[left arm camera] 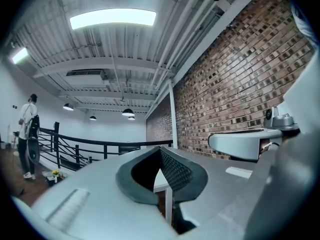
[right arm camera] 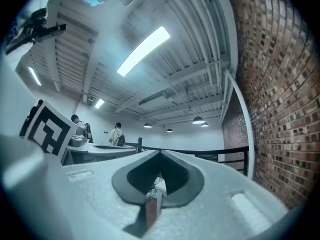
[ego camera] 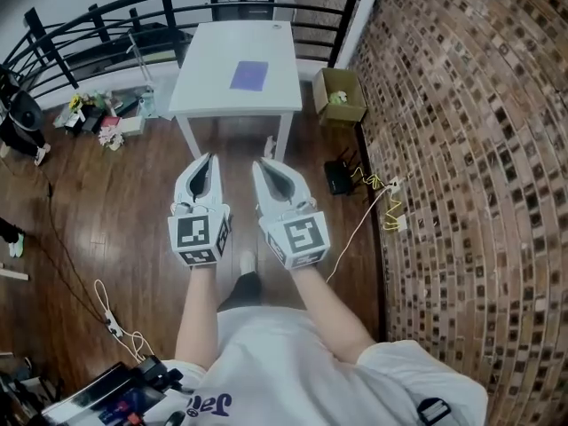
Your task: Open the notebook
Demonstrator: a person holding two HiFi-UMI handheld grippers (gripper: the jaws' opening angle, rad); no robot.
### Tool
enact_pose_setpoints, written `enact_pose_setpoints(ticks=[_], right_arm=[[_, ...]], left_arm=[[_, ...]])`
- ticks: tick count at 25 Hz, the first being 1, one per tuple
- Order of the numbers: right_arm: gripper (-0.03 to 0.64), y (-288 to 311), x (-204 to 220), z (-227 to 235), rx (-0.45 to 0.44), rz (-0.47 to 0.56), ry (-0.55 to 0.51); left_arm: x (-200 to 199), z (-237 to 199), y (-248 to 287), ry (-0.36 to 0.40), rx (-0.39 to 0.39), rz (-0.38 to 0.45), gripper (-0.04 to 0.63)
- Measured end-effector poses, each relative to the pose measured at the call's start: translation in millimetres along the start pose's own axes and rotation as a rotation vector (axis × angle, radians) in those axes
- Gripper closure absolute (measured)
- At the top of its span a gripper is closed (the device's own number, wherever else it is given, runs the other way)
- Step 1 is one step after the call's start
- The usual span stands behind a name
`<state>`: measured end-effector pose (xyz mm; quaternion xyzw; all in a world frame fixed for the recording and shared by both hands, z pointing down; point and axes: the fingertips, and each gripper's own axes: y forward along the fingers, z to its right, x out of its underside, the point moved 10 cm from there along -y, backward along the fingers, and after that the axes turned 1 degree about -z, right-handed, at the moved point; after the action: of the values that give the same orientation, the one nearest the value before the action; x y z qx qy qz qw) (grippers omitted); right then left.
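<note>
Left gripper [ego camera: 210, 158] and right gripper [ego camera: 260, 163] clenched empty, well short of notebook [ego camera: 249, 75] on white table [ego camera: 206, 78]

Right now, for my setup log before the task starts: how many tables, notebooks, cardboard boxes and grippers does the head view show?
table: 1
notebook: 1
cardboard box: 1
grippers: 2, the left gripper and the right gripper
Total: 5

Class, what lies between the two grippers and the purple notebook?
Head view: bare wooden floor, then the white table top; nothing else before the notebook.
</note>
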<state>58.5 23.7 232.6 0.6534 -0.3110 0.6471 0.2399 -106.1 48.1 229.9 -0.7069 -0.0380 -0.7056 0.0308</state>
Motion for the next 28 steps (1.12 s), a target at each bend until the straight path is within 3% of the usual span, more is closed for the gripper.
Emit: enact_pose_setpoints(ticks=[6, 13, 19, 28], right_arm=[[0.629, 85.4, 2.0, 34.6, 0.034, -0.008, -0.033], [0.629, 171.4, 11.6, 39.2, -0.010, -0.032, -0.063], [0.629, 217.0, 32.3, 64.3, -0.004, -0.056, -0.032], [0.629, 293.7, 56.0, 138.4, 0.033, -0.052, 0.013]], left_arm=[[-5.4, -45.2, 84.4, -0.020, 0.039, 0.042, 0.580], [-4.0, -96.5, 156.5, -0.043, 0.068, 0.042, 0.580], [9.2, -116.6, 201.4, -0.029, 0.087, 0.023, 0.580], [19.8, -143.7, 295.3, -0.021, 0.082, 0.008, 0.580]])
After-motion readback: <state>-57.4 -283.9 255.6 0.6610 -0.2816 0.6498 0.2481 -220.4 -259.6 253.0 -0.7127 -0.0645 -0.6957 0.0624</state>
